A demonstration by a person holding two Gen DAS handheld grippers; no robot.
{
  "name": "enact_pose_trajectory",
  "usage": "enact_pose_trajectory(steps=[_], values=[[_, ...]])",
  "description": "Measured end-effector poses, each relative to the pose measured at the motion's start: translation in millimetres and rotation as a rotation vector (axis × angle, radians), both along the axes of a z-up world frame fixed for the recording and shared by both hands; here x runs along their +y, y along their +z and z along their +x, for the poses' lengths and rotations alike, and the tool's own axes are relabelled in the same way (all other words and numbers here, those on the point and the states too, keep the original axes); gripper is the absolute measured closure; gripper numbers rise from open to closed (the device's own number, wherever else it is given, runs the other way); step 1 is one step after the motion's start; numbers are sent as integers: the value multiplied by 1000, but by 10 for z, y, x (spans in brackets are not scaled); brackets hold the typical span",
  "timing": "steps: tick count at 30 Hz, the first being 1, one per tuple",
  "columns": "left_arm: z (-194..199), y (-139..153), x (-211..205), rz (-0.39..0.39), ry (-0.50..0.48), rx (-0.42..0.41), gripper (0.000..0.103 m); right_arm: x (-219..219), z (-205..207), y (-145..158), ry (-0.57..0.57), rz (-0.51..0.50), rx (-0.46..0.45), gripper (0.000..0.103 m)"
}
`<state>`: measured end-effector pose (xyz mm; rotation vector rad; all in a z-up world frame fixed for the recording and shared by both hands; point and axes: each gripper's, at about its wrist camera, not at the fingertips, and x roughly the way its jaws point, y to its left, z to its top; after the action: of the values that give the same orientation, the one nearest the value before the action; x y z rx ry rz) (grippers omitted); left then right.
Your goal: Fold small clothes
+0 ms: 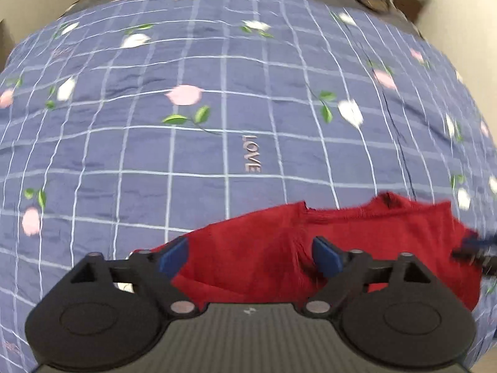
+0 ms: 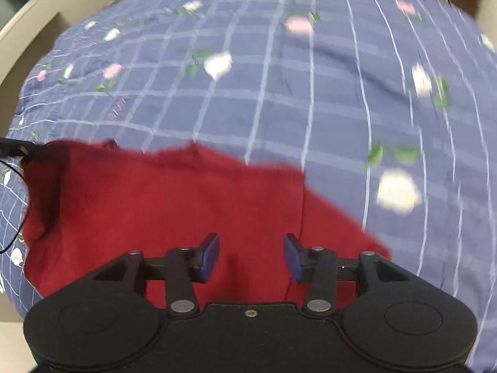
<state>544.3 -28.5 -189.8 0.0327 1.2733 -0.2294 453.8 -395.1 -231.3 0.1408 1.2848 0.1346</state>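
While a red knit garment is spread on the blue checked bedsheet with flower print, the left tongs are held wide apart above its near edge, gripping nothing. The right tongs are likewise parted over the garment, empty. Both views are blurred. "LOVE" lettering is seen on the sheet.

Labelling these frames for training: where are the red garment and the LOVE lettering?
red garment (image 2: 174, 205): right wrist view, middle of the cloth.
LOVE lettering (image 1: 251, 154): left wrist view, centre of the word.
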Motion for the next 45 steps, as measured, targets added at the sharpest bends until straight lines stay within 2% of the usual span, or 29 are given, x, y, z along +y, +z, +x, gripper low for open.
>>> enact_pose_trajectory(steps=[5, 8, 10, 11, 12, 13, 15, 16, 17, 19, 22, 25, 26, 27, 29, 30, 32, 35, 39, 43, 45], values=[[-92, -62, 290, -52, 129, 25, 10, 19, -50, -234, -63, 2, 39, 54], [-227, -104, 322, -80, 106, 37, 10, 10, 19, -290, -118, 10, 34, 53], [-316, -163, 267, -83, 58, 51, 10, 19, 72, -291, -131, 4, 28, 67], [-367, -207, 208, -77, 22, 59, 10, 24, 98, -284, -125, -4, 25, 88], [-399, -248, 140, -61, -7, 63, 10, 35, 118, -275, -117, -17, 24, 99], [-425, -292, 69, -31, -33, 63, 14, 30, 132, -259, -111, -25, 19, 100], [-450, -404, -45, 52, -70, 64, 52, -17, 133, -197, -109, -22, -2, 102], [-435, -457, -67, 72, -72, 78, 96, -60, 124, -150, -116, -23, -16, 102], [-400, -494, -59, 67, -50, 93, 99, -100, 106, -97, -129, -19, -31, 102], [-353, -472, 55, 24, 34, 62, 99, -184, 71, -33, -159, -14, -49, 102], [-235, -433, 207, 46, 140, 26, 99, -286, 24, -20, -185, -10, -47, 101], [-126, -484, 330, 50, 195, 73, 96, -386, -40, -36, -213, 31, -32, 81], [-112, -484, 350, 62, 203, 80, 88, -438, -81, -4, -233, 33, -44, 73], [-116, -473, 364, 84, 213, 73, 85, -495, -128, 28, -249, 33, -53, 66], [-156, -427, 414, 117, 249, 54, 42, -656, -268, 91, -299, 36, -61, 56], [-189, -392, 455, 110, 270, 38, 33, -725, -339, 102, -316, 33, -57, 53], [-258, -330, 520, 78, 294, 6, 29, -857, -524, 106, -339, 26, -35, 53], [-400, -274, 604, 35, 317, 22, 25, -1001, -821, 54, -357, 43, 16, 50], [-669, -305, 653, 38, 336, 61, 23, -970, -1094, -42, -339, 94, 50, 45], [-941, -341, 646, 53, 348, 118, 23, -795, -1129, -249, -307, 94, 95, 45], [-1075, -331, 653, 63, 357, 142, 23, -758, -1102, -358, -314, 104, 147, 72]])
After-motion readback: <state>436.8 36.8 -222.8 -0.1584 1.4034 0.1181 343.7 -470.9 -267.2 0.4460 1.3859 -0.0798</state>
